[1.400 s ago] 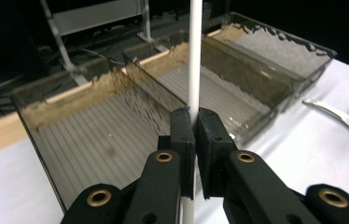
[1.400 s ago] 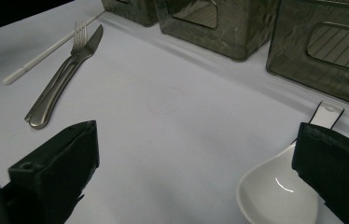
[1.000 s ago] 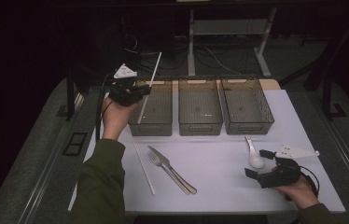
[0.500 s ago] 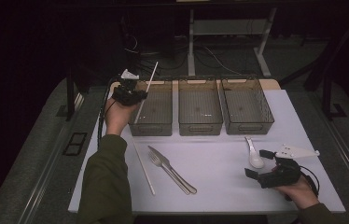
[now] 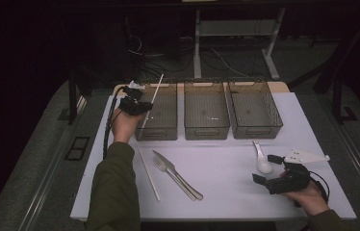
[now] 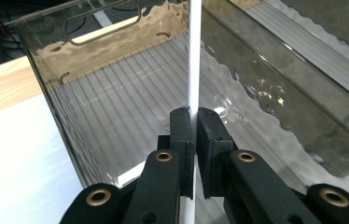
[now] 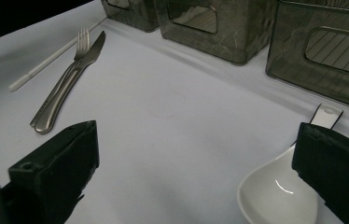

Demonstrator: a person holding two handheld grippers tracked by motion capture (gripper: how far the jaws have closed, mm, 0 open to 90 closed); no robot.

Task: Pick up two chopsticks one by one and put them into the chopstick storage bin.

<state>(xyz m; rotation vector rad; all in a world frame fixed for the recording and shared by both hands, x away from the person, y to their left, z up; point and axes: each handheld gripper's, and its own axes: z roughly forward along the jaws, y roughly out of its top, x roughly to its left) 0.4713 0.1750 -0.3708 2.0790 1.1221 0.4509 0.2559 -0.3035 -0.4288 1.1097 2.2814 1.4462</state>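
Over the left bin [image 5: 161, 113] at the far left of the table [image 5: 226, 178], the left gripper [image 5: 137, 103] is clamped on a white chopstick [image 5: 155, 91], jaws nearly together with the stick pinched between the pads. From the high view the chopstick slants up and away from the gripper, over the bin's near-left part, its top end past the far rim. Left gripper view: chopstick [image 6: 193, 60] runs straight up from the jaws, bin wall and ribbed floor [image 6: 116, 98] behind it; whether the lower tip touches the bin floor, can't tell. Right gripper [image 5: 275, 174] sits low at the near right of the table, jaws wide apart, nothing between the pads. White ceramic spoon [image 5: 262, 159] lies just ahead of it, bowl toward the gripper, handle toward the bins; in the right gripper view the spoon bowl [image 7: 275, 193] is right beside the right-hand jaw, touching or not unclear. Second white chopstick [image 5: 148, 173] lies flat on the table near the left forearm, with a fork [image 5: 171, 173] and knife [image 5: 178, 174] side by side just right of it. Middle bin [image 5: 206, 110] and right bin [image 5: 255, 108] stand in a row with the left one.
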